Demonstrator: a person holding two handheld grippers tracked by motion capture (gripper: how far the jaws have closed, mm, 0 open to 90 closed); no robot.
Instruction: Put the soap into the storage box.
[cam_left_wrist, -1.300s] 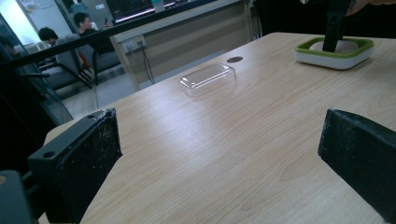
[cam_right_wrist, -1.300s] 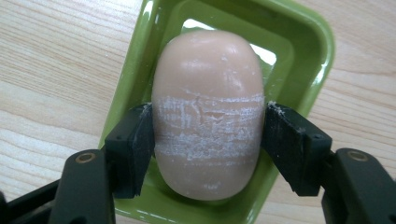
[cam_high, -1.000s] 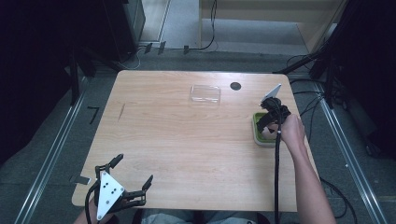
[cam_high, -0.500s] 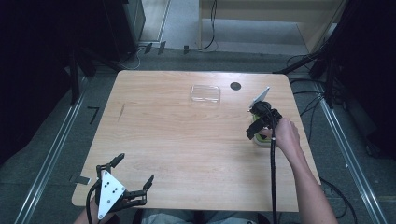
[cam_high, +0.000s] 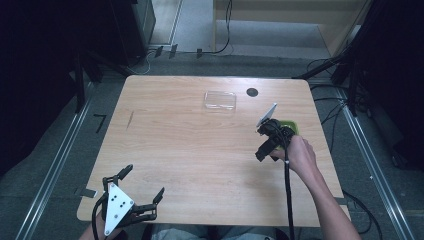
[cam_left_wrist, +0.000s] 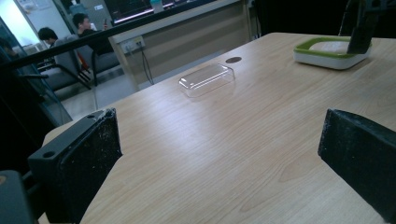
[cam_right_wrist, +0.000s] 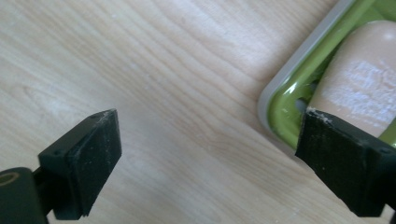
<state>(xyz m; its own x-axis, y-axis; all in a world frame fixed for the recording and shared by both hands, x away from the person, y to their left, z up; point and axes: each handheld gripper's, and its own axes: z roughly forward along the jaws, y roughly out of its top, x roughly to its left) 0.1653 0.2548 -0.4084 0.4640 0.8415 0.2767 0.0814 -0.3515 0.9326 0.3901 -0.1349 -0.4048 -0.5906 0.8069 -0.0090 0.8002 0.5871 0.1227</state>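
A light wooden table with rounded corners is standing on a grey floor. Metal rails are running along both its sides, and black cables are trailing across the floor beyond its far edge. A pale wooden counter is stretching behind it, where seated people are waiting beside dark chairs. Dim light is falling from above.

overhead view, two low table close-ups
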